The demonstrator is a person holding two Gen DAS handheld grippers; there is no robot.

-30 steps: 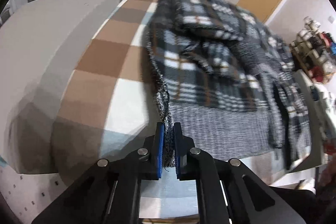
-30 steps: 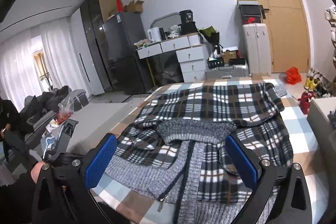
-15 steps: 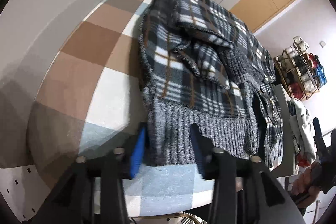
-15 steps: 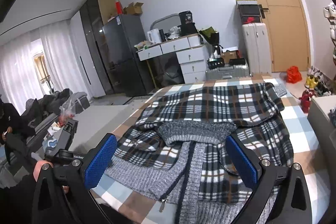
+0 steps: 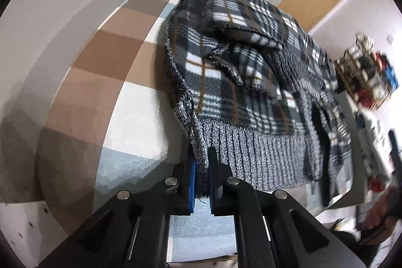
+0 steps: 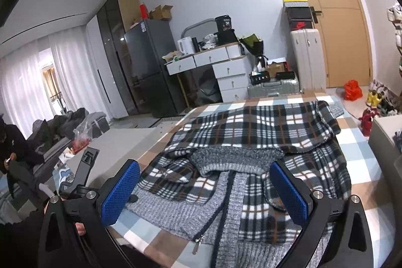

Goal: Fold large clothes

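Grey ribbed knit at the hem of a plaid jacket (image 5: 251,72) sat pinched between the blue pads of the left gripper (image 5: 202,182), whose jaws were closed tight on the corner of the fabric. That corner was drawn up off the checked bedspread (image 5: 105,59) at the near edge of the bed, while the remainder of the jacket lay spread across the cover, its black, white and tan plaid fleece rumpled in folds behind the hem.

From the right wrist view the jacket (image 6: 263,132) lay across the middle of the bed with its grey knit collar turned up and its dark zipper (image 6: 221,207) running down toward the camera. One sleeve was folded over the chest. The right gripper (image 6: 209,192) hovered above the near part of the garment with its jaws wide apart and nothing between the pads; the jacket showed through the gap below them.

Beyond the bed stood a dark fridge (image 6: 148,67), a white desk with drawers (image 6: 211,64), a pale suitcase (image 6: 306,59) and a wooden door (image 6: 344,37). A seated person (image 6: 15,152) in dark clothes was at the far left edge.
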